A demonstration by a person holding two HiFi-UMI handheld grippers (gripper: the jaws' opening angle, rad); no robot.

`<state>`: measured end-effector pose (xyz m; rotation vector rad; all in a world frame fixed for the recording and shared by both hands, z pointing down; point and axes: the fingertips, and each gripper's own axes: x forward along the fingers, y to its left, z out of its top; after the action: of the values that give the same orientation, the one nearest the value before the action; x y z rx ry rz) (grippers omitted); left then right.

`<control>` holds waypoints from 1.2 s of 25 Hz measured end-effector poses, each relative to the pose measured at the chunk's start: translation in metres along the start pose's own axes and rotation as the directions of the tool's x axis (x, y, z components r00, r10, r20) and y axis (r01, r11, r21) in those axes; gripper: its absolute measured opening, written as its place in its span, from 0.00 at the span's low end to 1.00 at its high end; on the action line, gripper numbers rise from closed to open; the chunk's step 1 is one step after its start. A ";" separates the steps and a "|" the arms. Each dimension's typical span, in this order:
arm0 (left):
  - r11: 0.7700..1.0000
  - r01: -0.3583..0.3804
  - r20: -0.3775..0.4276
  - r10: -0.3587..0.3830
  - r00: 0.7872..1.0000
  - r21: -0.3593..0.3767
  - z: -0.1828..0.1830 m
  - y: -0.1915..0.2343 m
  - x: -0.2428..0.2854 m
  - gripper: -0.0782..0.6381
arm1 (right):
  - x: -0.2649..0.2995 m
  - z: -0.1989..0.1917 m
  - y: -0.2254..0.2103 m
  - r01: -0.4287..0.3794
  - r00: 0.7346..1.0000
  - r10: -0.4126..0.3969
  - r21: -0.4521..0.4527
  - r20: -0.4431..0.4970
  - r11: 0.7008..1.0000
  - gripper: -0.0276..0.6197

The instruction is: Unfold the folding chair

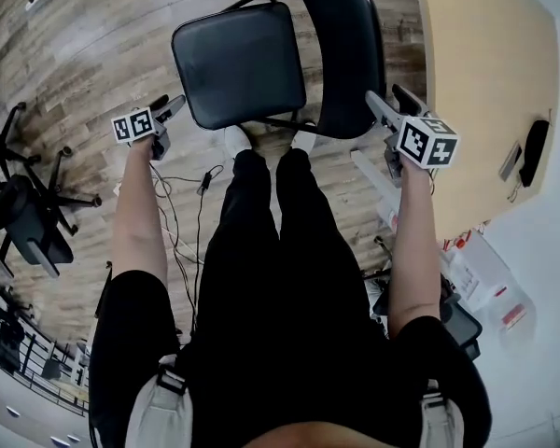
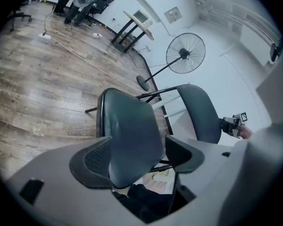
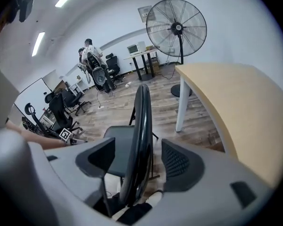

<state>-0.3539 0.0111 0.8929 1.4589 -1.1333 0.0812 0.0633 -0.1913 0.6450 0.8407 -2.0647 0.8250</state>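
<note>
Chair: folding chair stood open on the wood floor at my feet, seat flat | Left: my left gripper jaws apart, beside the seat, holding nothing | Right: my right gripper jaws apart by the backrest's edge, not clamped on it

Bright, even ceiling-strip lighting, strong fisheye bending with dark corners, and near parts perhaps slightly soft.

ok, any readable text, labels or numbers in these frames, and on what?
Nothing legible anywhere.
Left marker cube, right marker cube: black-and-white patterns only, no letters.
Wall sign: too small to read.
Faint print on floor planks: blurred.
White box with red labels: too small to read.
</note>
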 end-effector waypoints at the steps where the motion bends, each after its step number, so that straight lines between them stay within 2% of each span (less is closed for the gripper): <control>1: 1.000 -0.008 0.020 0.008 1.000 0.011 -0.001 -0.013 -0.011 0.57 | -0.007 0.008 0.005 -0.004 0.999 0.004 -0.009 0.034 1.000 0.50; 3: 0.999 -0.035 0.055 0.033 0.998 0.036 -0.005 -0.041 -0.033 0.57 | -0.023 0.025 0.020 -0.033 0.994 0.037 -0.042 0.105 0.999 0.50; 6: 0.992 -0.069 0.078 0.060 0.995 0.108 -0.017 -0.102 -0.063 0.57 | -0.053 0.047 0.054 -0.109 0.973 0.134 -0.138 0.187 0.984 0.50; 10: 0.977 -0.024 0.115 0.000 0.993 0.212 -0.022 -0.212 -0.095 0.57 | -0.096 0.064 0.107 -0.216 0.932 0.281 -0.273 0.228 0.937 0.50; 14: 0.953 -0.001 0.156 -0.049 0.987 0.303 -0.022 -0.309 -0.128 0.57 | -0.139 0.073 0.155 -0.305 0.876 0.408 -0.358 0.258 0.883 0.50; 17: 0.929 -0.017 0.215 -0.068 0.974 0.369 -0.016 -0.373 -0.149 0.57 | -0.177 0.078 0.184 -0.370 0.812 0.502 -0.403 0.298 0.837 0.49; 19: 0.904 -0.044 0.269 -0.080 0.960 0.426 -0.008 -0.414 -0.165 0.57 | -0.202 0.081 0.201 -0.398 0.769 0.555 -0.442 0.317 0.804 0.49; 24: 0.807 -0.138 0.394 -0.125 0.911 0.575 0.013 -0.501 -0.205 0.57 | -0.255 0.095 0.235 -0.394 0.694 0.623 -0.534 0.361 0.748 0.48; 27: 0.761 -0.183 0.468 -0.173 0.867 0.622 0.024 -0.548 -0.228 0.52 | -0.284 0.103 0.250 -0.382 0.649 0.656 -0.582 0.385 0.718 0.46; 30: 0.704 -0.242 0.526 -0.215 0.823 0.667 0.030 -0.588 -0.249 0.49 | -0.307 0.107 0.263 -0.363 0.616 0.678 -0.620 0.400 0.695 0.44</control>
<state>-0.1119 0.0103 0.3008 2.2800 -1.7296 0.1049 -0.0255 -0.0332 0.2684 0.1542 -3.0251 0.2624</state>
